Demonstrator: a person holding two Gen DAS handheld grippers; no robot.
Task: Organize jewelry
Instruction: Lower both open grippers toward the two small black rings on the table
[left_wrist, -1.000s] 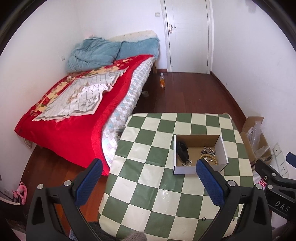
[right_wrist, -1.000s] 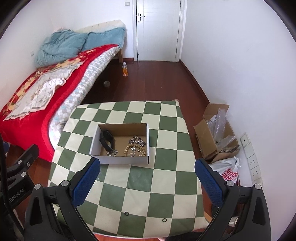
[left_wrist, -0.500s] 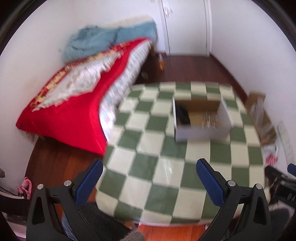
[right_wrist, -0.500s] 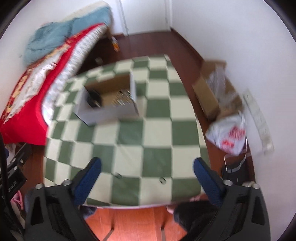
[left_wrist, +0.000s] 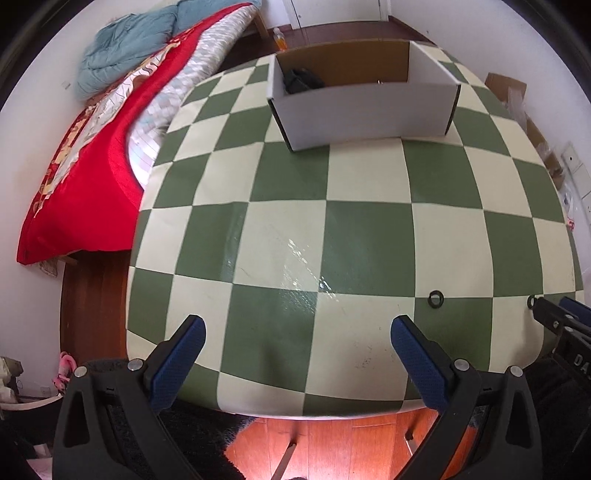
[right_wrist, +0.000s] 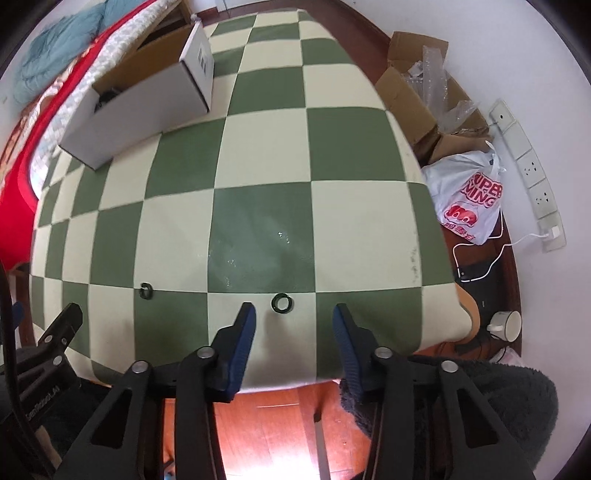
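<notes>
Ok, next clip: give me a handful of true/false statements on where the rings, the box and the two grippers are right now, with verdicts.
1. Two small dark rings lie on the checked tablecloth, one just ahead of the right gripper, the other further left. True.
2. The right gripper is shut on a ring. False: its fingers are apart and hold nothing; the ring lies on the cloth ahead of them.
3. The left gripper is open and empty. True.
4. The white box sits at the near edge of the table. False: it is at the far side, towards the bed.
5. Both rings are inside the box. False: both lie on the cloth near the front edge.
</notes>
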